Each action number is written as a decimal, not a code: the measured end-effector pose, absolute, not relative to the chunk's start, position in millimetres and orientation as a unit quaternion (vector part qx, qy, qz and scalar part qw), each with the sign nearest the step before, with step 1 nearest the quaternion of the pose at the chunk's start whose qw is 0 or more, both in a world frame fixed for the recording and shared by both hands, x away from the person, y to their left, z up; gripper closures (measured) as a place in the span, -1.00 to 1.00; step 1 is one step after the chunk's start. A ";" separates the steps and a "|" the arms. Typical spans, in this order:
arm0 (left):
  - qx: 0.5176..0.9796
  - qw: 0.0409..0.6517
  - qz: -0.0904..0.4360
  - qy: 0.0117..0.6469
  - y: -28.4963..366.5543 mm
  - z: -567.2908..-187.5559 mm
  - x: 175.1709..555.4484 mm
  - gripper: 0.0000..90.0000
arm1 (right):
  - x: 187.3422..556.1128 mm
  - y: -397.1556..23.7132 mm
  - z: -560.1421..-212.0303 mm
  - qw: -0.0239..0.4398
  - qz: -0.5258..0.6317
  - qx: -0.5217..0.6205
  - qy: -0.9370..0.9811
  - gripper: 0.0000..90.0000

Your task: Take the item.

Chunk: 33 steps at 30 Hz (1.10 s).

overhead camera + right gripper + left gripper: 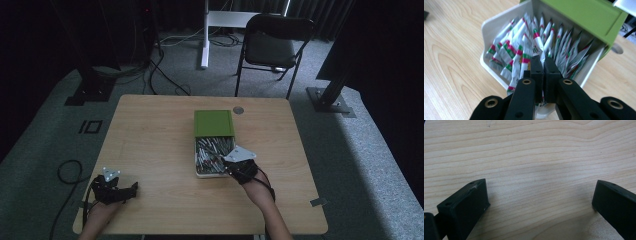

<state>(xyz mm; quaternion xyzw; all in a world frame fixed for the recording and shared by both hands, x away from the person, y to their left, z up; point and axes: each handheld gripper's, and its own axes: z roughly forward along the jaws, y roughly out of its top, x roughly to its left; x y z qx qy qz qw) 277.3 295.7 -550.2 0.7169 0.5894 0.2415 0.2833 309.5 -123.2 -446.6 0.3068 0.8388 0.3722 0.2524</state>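
A white box with a green lid slid back lies at the middle of the table and holds several white sachets with red and green stripes. My right gripper reaches into the box's near right corner. Its jaws are shut on one sachet, whose top sticks up between them. My left gripper rests near the table's front left, far from the box. In the left gripper view it stands open over bare wood, with nothing between its fingers.
A small round grey disc sits on the table just beyond the lid. Behind the table stand a black folding chair and a white post. Cables trail on the floor at the left.
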 end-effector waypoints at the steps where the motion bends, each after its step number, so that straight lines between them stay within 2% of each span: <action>1: 0.717 0.283 0.242 0.589 295.7 -550.3 277.3 -0.97 | 308.8 -124.0 -443.7 0.254 0.374 0.305 0.838 0.96; 9: 0.717 0.283 0.241 0.589 295.8 -550.2 277.3 -0.97 | 303.6 -135.3 -418.2 0.270 0.408 0.311 0.815 0.96; 20: 0.717 0.283 0.241 0.589 295.8 -550.2 277.3 -0.97 | 307.7 -176.0 -395.5 0.298 0.433 0.358 0.772 0.96; 29: 0.717 0.283 0.241 0.589 295.8 -550.2 277.3 -0.97 | 326.8 -206.8 -408.9 0.319 0.408 0.408 0.752 0.96; 33: 0.717 0.283 0.241 0.589 295.8 -550.1 277.3 -0.97 | 342.1 -225.9 -429.2 0.318 0.390 0.445 0.741 0.96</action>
